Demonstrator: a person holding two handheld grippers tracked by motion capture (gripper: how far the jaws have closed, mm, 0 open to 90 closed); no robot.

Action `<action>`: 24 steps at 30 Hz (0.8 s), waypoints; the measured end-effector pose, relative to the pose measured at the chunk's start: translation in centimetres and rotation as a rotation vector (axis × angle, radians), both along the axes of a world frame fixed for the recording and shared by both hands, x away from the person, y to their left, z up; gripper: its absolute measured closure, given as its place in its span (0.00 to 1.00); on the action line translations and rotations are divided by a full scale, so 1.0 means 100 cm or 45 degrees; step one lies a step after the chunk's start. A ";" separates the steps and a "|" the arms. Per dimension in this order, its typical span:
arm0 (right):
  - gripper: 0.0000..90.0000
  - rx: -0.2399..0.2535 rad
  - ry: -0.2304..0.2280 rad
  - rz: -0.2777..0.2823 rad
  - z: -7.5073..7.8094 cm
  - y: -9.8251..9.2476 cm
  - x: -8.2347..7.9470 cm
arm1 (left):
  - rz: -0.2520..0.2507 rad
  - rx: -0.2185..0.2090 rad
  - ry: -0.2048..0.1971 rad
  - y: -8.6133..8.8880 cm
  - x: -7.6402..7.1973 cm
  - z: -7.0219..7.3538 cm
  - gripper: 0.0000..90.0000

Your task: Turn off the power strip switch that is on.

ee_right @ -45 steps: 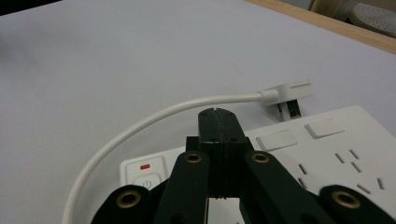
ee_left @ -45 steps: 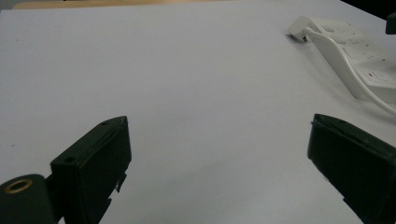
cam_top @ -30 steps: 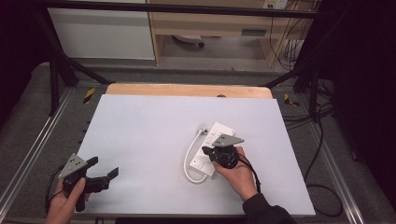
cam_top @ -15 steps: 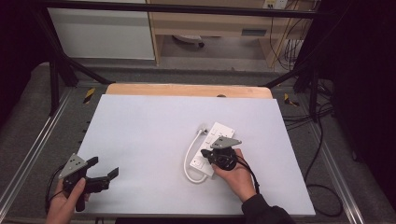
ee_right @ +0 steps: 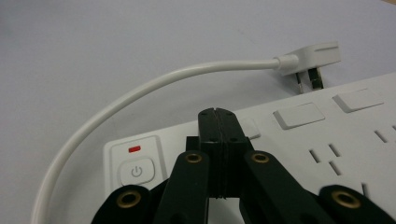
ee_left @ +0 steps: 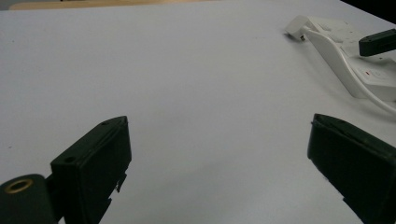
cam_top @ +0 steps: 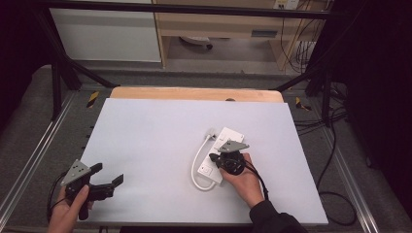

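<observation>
Apparently early: right gripper (ee_right: 218,112) pressed closed on power strip (cam_top: 224,145) centre-right, left gripper (cam_top: 108,180) wide, idle lower left.

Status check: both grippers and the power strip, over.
Left gripper open, empty. Right gripper shut, tips over power strip. Cable looped beside it, plug unplugged.

Glossy white plastic power strip (ee_right: 299,135)

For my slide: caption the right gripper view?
Shut right claw over a white power strip, beside its power button.
</observation>
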State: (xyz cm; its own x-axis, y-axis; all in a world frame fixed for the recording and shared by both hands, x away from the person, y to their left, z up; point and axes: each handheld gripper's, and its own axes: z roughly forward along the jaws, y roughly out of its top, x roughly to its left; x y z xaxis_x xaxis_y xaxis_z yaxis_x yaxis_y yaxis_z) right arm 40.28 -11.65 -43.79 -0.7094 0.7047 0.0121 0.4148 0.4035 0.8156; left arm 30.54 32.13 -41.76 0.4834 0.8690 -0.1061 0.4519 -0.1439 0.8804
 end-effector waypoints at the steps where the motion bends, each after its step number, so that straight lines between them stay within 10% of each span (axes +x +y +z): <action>1: 1.00 0.001 -0.004 -0.005 0.000 0.000 0.001 | 0.000 0.001 0.000 0.000 0.000 0.000 0.07; 24: 1.00 0.014 -0.039 -0.083 0.000 -0.001 0.020 | -0.002 0.002 0.005 0.000 0.000 0.000 0.07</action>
State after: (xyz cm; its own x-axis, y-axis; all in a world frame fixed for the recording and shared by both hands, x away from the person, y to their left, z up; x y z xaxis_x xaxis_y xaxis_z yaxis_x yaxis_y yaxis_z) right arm 42.25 -11.77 -43.80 -0.6619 0.7496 -0.0012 0.4147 0.3675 0.8324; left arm 30.54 32.08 -41.80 0.4846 0.8682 -0.1067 0.4547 -0.1459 0.8786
